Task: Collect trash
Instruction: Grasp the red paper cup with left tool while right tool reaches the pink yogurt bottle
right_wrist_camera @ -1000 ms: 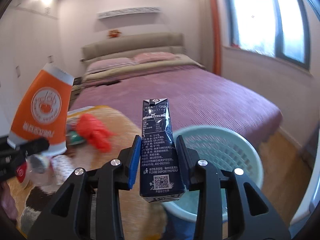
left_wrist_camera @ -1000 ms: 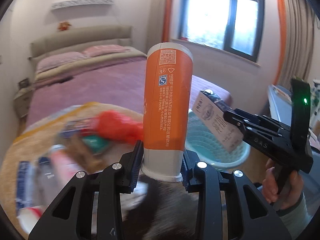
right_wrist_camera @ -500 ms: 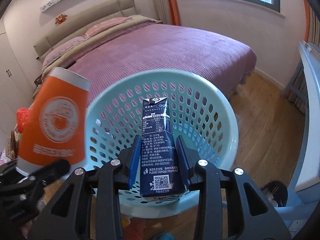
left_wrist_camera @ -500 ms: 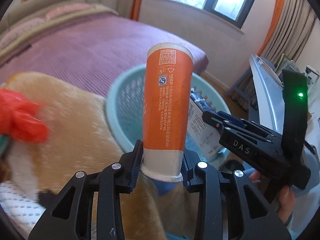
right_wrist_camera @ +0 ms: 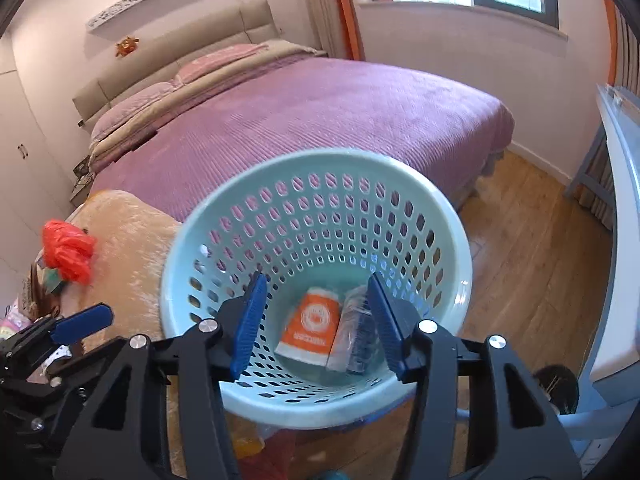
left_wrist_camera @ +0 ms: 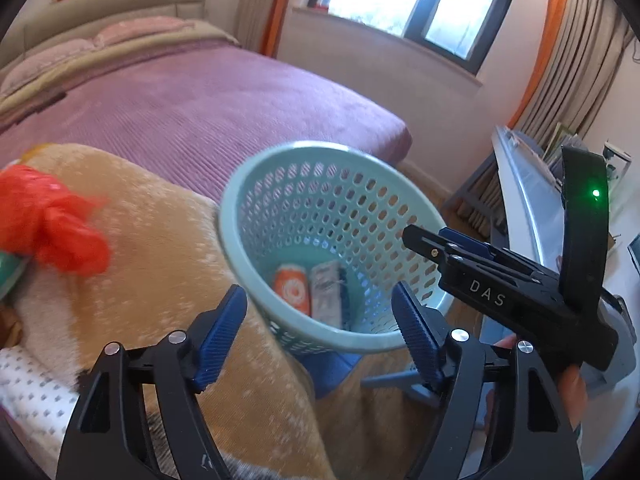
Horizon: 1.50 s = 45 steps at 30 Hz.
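A pale green perforated basket (right_wrist_camera: 452,220) (left_wrist_camera: 236,248) stands below both grippers. On its bottom lie an orange paper cup (right_wrist_camera: 314,330) (left_wrist_camera: 291,290) and, right of it, a dark milk carton (right_wrist_camera: 356,336) (left_wrist_camera: 326,294). My left gripper (left_wrist_camera: 320,324) hovers over the basket's near rim, its jaws opening with nothing between them. My right gripper (right_wrist_camera: 316,320) hangs above the basket's mouth, jaws also opening and empty; it shows as a black tool (left_wrist_camera: 480,276) at the right in the left wrist view. A red plastic bag (left_wrist_camera: 52,224) (right_wrist_camera: 68,250) lies on the tan blanket (left_wrist_camera: 160,240).
A bed with a purple cover (right_wrist_camera: 320,112) lies behind the basket. The tan blanket (right_wrist_camera: 120,240) carries more litter at the far left. A white desk edge (right_wrist_camera: 618,200) runs along the right over wooden floor (right_wrist_camera: 520,280). A person's hand (left_wrist_camera: 576,392) holds the right gripper.
Both grippers swung from the blanket to above the basket and tilted down. Each let go: the orange cup and the milk carton left the jaws and now lie in the basket.
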Each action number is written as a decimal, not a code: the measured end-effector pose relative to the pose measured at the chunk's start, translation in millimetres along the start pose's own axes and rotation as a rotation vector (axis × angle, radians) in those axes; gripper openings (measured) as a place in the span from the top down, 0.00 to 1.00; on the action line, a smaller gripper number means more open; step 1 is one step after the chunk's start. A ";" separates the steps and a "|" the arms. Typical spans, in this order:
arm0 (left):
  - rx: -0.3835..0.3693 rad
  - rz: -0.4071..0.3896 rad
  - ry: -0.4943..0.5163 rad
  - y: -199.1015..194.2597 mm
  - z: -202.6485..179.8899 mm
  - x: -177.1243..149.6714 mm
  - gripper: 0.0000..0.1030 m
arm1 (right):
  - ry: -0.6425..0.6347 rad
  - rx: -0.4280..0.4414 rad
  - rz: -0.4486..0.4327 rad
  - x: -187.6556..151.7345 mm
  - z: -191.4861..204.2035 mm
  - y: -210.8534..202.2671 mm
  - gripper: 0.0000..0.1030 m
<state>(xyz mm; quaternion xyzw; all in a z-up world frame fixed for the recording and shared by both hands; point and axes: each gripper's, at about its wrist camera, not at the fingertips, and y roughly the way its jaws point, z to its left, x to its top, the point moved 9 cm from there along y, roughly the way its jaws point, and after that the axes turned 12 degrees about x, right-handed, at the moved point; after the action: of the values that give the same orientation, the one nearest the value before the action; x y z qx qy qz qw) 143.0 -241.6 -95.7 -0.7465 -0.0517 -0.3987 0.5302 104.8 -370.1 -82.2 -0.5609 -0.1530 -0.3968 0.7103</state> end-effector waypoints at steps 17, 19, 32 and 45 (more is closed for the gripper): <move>0.464 -0.301 -0.240 -192.4 145.1 -69.8 0.29 | -0.309 0.354 -0.137 -21.1 200.2 -50.8 0.52; 0.548 -0.304 -0.296 -211.5 172.1 -89.0 0.29 | -0.358 0.400 -0.104 -33.4 231.3 -45.5 0.52; 0.629 -0.177 -0.481 -217.7 261.5 -145.3 0.30 | -0.453 0.542 0.102 -78.9 343.2 -4.3 0.41; 0.640 -0.125 -0.469 -184.7 275.9 -159.5 0.41 | -0.413 0.540 0.269 -103.3 363.6 37.5 0.53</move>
<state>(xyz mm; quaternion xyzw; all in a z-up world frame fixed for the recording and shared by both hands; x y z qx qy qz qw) 91.8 123.1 -93.8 -0.6097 -0.3381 -0.2125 0.6846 149.2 6.3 -58.2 -0.4364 -0.3174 -0.1236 0.8328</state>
